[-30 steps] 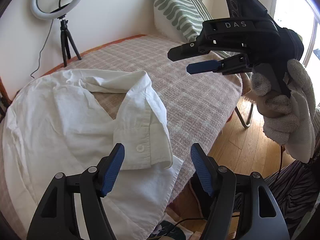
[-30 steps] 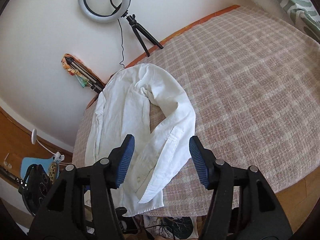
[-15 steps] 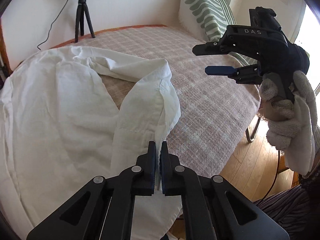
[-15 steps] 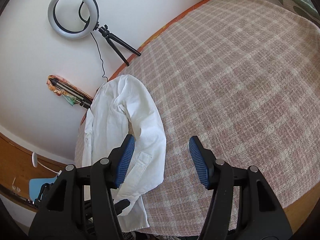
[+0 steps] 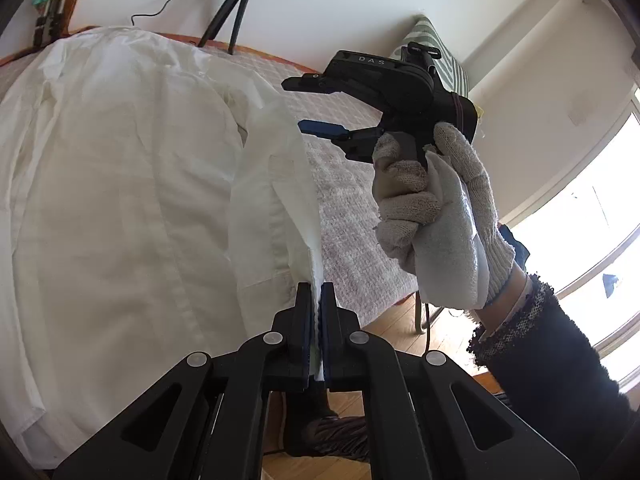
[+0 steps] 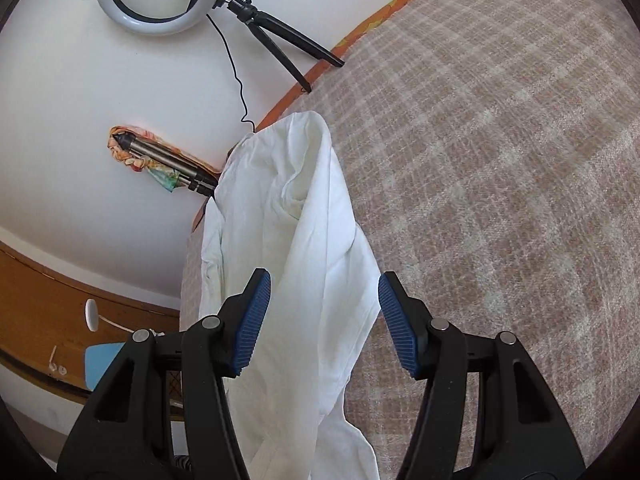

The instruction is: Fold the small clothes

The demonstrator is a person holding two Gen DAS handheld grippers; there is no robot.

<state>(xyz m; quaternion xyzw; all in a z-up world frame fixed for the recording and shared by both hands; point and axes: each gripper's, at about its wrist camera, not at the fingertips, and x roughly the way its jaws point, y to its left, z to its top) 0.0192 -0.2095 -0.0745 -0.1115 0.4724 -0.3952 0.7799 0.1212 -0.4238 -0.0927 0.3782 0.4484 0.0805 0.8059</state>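
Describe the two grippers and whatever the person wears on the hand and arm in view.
Both grippers are black plastic with silver pivot screws and ribbed blue pads. The left gripper shows only its forked fingers. The right gripper has "DAS" in pale letters on its body. The right hand wears a white knit glove; its dark sleeve has a speckled cuff.

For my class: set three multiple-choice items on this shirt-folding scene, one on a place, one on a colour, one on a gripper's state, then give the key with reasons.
1. Where does the white cotton shirt lie?
A. on the checked pink bedcover
B. on the wooden floor
C. on a chair

2. What colour are the right gripper's ribbed pads?
A. red
B. blue
C. green

3. How is the left gripper?
A. wide open
B. shut on nothing
C. shut on the shirt's edge

Key: 1 A, the shirt spreads over the bedcover; 2 B, both pads show blue; 3 C, white cloth is pinched between its closed jaws.
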